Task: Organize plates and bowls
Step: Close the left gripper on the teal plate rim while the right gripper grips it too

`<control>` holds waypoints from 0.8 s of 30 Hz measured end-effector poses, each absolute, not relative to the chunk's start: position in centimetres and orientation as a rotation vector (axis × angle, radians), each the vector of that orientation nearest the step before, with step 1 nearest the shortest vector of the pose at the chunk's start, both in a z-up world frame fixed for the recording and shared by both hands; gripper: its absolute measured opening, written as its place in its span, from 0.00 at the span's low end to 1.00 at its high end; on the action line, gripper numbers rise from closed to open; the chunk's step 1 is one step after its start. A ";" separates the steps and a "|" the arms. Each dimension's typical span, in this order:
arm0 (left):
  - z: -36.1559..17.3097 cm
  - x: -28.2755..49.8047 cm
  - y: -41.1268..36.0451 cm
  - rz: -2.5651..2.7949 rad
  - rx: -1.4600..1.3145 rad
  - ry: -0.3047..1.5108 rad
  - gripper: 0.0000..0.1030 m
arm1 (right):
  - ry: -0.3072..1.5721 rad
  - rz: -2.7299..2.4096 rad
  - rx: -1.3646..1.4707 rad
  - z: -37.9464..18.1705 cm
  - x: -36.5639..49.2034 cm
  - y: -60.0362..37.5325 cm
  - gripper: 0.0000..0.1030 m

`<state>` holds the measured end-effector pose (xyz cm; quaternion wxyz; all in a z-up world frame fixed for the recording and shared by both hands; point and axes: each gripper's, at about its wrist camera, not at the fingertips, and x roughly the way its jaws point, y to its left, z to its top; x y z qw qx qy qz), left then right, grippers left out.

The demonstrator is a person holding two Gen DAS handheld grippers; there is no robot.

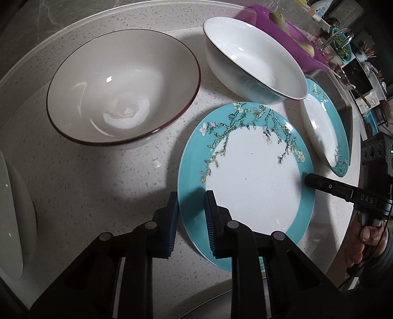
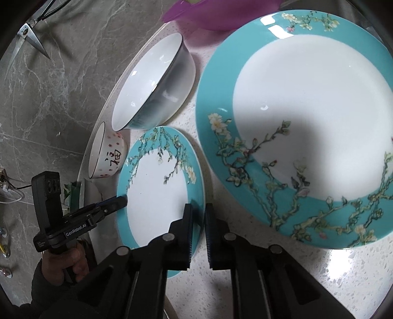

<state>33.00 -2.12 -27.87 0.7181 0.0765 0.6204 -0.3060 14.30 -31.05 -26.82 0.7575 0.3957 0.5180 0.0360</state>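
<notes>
A small turquoise-rimmed plate (image 1: pixel 245 176) (image 2: pixel 157 196) with a blossom pattern lies flat on the speckled counter. My left gripper (image 1: pixel 191 196) (image 2: pixel 121 200) is shut on its left rim, one blue pad on top and one at the outer edge. On the opposite rim my right gripper (image 2: pixel 198 207) (image 1: pixel 308 180) is shut too, with the plate's edge pinched between its pads. A larger plate of the same pattern (image 2: pixel 307 98) (image 1: pixel 326 127) lies beside it. Behind stand a white bowl (image 1: pixel 253 63) (image 2: pixel 147 83) and a dark-rimmed bowl (image 1: pixel 122 86) (image 2: pixel 108 157).
A purple basin (image 1: pixel 282 32) (image 2: pixel 208 14) sits at the back by the sink (image 1: pixel 329 81). Another white dish (image 1: pixel 12 220) shows at the left edge. The counter's curved edge (image 2: pixel 108 103) drops to a grey floor. A hand (image 1: pixel 368 235) (image 2: pixel 66 265) holds each gripper's handle.
</notes>
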 end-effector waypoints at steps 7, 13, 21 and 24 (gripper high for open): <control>-27.5 32.7 -2.0 -0.672 0.160 1.372 0.17 | 1.138 0.066 0.876 -26.7 14.3 -31.1 0.11; -26.6 32.8 -1.8 -0.665 0.153 1.371 0.17 | 1.141 0.067 0.881 -26.4 14.2 -31.1 0.11; -24.9 32.3 -1.4 -0.670 0.152 1.358 0.17 | 1.136 0.061 0.898 -25.5 13.8 -31.2 0.12; -24.1 32.0 -1.1 -0.675 0.150 1.351 0.17 | 1.133 0.061 0.900 -25.1 13.5 -31.2 0.12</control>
